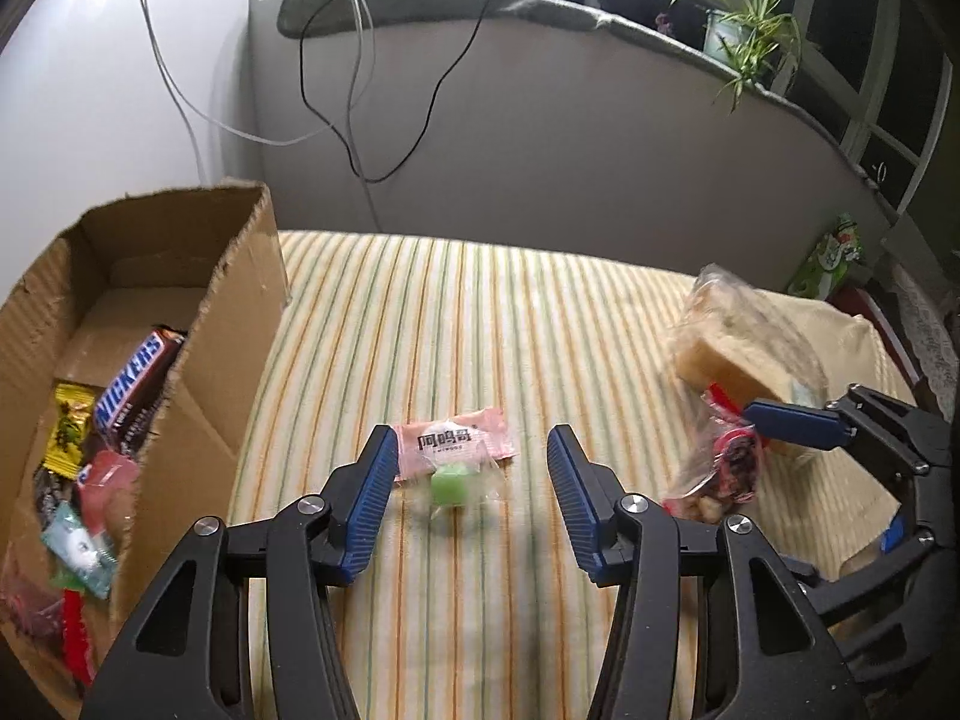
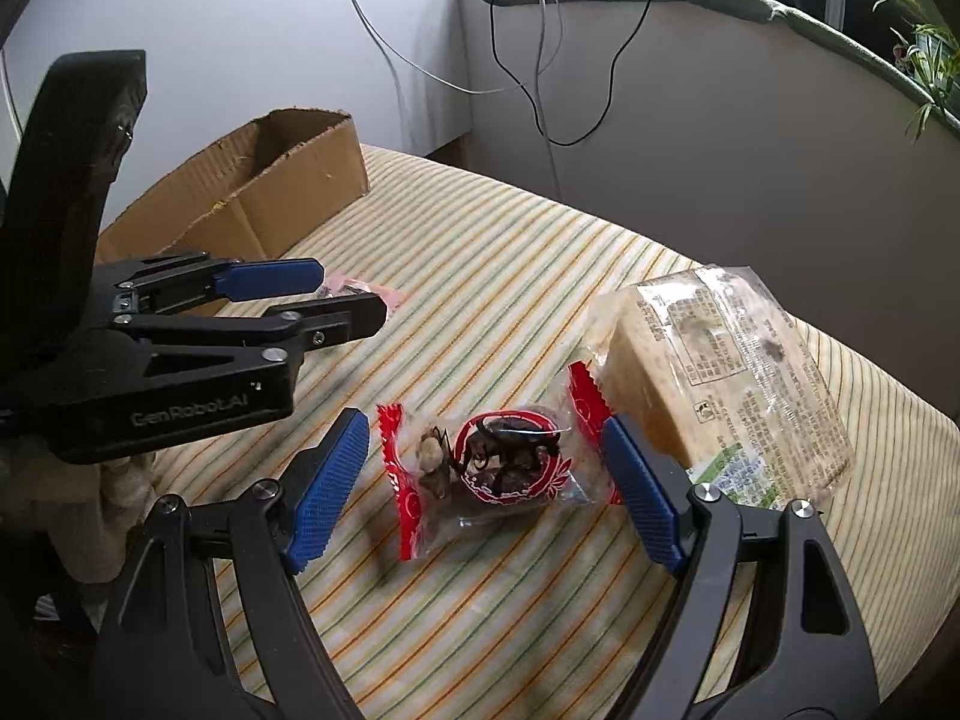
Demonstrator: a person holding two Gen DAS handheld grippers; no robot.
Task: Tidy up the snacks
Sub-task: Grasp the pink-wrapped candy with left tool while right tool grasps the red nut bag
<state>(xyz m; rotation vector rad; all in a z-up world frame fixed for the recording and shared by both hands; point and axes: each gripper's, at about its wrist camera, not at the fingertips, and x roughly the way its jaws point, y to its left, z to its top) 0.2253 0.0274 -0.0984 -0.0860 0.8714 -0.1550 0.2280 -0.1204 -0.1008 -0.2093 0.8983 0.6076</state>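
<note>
My left gripper (image 1: 471, 438) hangs open over the striped cloth, its blue pads on either side of a pink packet (image 1: 459, 444) and a green candy in a clear wrapper (image 1: 450, 485); the pads do not press on them. My right gripper (image 2: 483, 426) stands open around a red-and-clear nut snack (image 2: 498, 468), not touching it. A wrapped bread slab (image 2: 720, 372) lies just right of that snack. The cardboard box (image 1: 240, 300) at the left holds a Snickers bar (image 1: 138, 384) and several small snacks. In the right wrist view the left gripper (image 2: 353, 295) reaches in from the left.
The striped cloth (image 1: 456, 312) covers a soft surface that ends at a grey wall. Cables (image 1: 360, 120) hang down the wall behind it. A potted plant (image 1: 750, 30) stands on the sill. A green packet (image 1: 831, 252) sits at the far right.
</note>
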